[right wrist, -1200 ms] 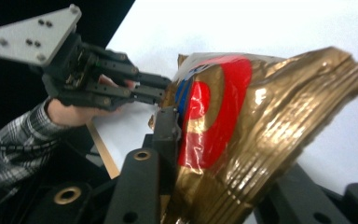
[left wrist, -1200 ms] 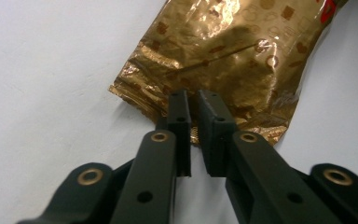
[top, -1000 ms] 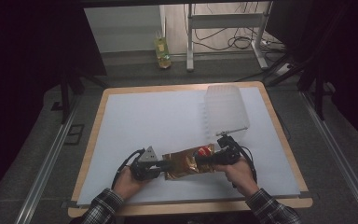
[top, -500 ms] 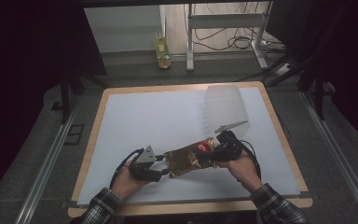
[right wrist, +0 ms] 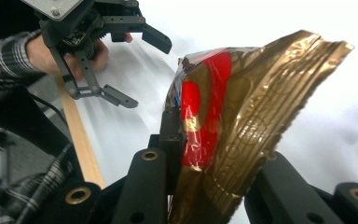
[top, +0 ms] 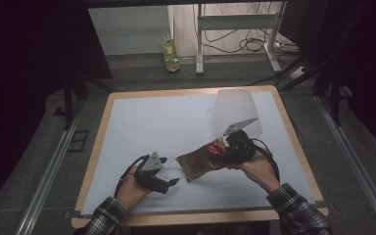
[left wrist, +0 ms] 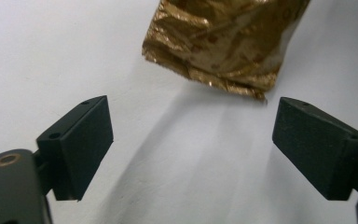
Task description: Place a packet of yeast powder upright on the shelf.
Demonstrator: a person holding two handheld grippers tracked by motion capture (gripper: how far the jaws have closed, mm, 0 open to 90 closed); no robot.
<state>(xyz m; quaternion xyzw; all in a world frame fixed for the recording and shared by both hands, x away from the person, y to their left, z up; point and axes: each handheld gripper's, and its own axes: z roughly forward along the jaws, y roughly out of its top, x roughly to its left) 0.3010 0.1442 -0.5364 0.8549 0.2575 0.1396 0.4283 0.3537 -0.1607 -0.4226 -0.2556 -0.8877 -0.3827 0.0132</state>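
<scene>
- My right gripper (top: 221, 152), right of centre in the high view, is clamped on a gold foil snack bag (top: 199, 164); in the right gripper view the bag (right wrist: 233, 116) rises between my two black jaws, with a red patch on its left face.
- The bag is held at one end and extends toward the lower left of the high view, its free end tilted down toward the white table surface (top: 152, 122). Whether that end touches the surface, I cannot tell.
- My left gripper (top: 174, 182), in the lower left of the high view, has its jaws spread wide and grips nothing. In the left gripper view the crumpled end of the bag (left wrist: 223, 42) sits at the upper centre, beyond both jaws and apart from them.
- In the right gripper view, my left gripper (right wrist: 135, 70) appears at the upper left, jaws apart, held by a hand in a plaid sleeve (right wrist: 9, 51).
- A translucent white plastic container (top: 235, 110) lies on the table just behind my right gripper.
- A green bottle (top: 170, 51) stands on the floor beyond the table's far edge.
</scene>
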